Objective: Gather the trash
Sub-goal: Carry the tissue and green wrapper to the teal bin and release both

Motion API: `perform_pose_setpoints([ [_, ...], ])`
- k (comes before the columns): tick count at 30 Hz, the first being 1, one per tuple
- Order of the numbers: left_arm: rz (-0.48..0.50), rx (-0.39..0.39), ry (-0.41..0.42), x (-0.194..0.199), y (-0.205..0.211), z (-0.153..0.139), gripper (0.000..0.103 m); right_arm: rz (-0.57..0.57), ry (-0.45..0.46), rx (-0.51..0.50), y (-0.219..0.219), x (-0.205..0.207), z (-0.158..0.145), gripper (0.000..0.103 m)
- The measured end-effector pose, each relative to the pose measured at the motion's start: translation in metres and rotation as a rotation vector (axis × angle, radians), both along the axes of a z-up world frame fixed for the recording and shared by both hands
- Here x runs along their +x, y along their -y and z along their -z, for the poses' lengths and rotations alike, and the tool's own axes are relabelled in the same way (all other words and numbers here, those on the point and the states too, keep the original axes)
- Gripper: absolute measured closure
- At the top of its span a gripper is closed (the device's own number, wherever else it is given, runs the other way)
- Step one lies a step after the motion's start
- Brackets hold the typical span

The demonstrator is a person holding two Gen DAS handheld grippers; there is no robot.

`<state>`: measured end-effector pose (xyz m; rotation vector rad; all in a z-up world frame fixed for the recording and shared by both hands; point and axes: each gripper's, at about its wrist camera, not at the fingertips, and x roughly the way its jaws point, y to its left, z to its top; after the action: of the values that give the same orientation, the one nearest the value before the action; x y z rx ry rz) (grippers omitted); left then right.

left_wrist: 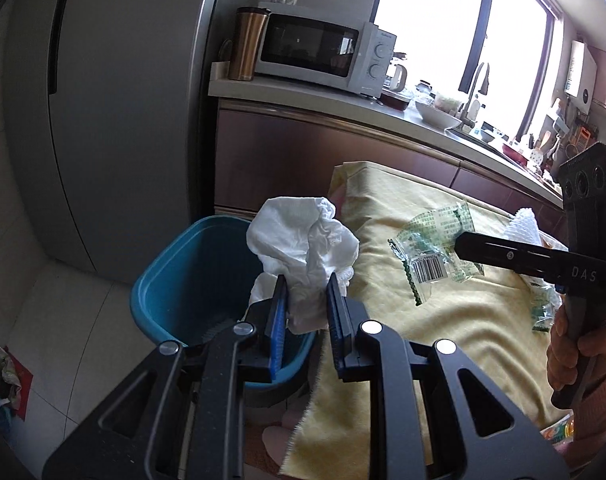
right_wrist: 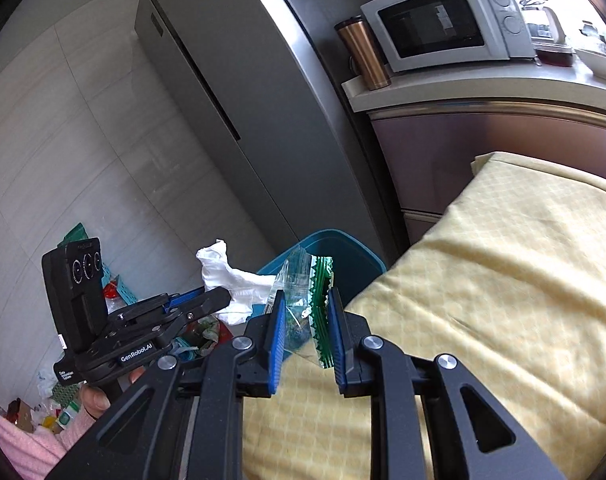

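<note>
Claw (left_wrist: 305,300), tissue (left_wrist: 303,236), blue bin (left_wrist: 171,280) beyond

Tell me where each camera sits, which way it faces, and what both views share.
Left wrist: mounted on the left gripper, looking forward and down at a white tissue pinched over the blue bin; the right gripper and its hand show at right.
Right wrist: mounted on the right gripper, which grips a clear green wrapper beside the yellow cloth; the left gripper shows at left.
Shared: bin, tissue, cloth, refrigerator, microwave.
</note>
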<state>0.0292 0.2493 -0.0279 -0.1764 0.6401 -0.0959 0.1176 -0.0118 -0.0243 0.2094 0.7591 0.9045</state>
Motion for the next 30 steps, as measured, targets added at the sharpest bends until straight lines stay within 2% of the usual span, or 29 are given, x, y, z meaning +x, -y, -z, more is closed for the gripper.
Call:
perform_pose_setpoints([
  [30, -0.086, 0.02, -0.109, 0.046, -0.025, 0.04, 0.083, -0.025, -0.084, -0.189, -0.088, 0.051, 0.034, 0.084],
])
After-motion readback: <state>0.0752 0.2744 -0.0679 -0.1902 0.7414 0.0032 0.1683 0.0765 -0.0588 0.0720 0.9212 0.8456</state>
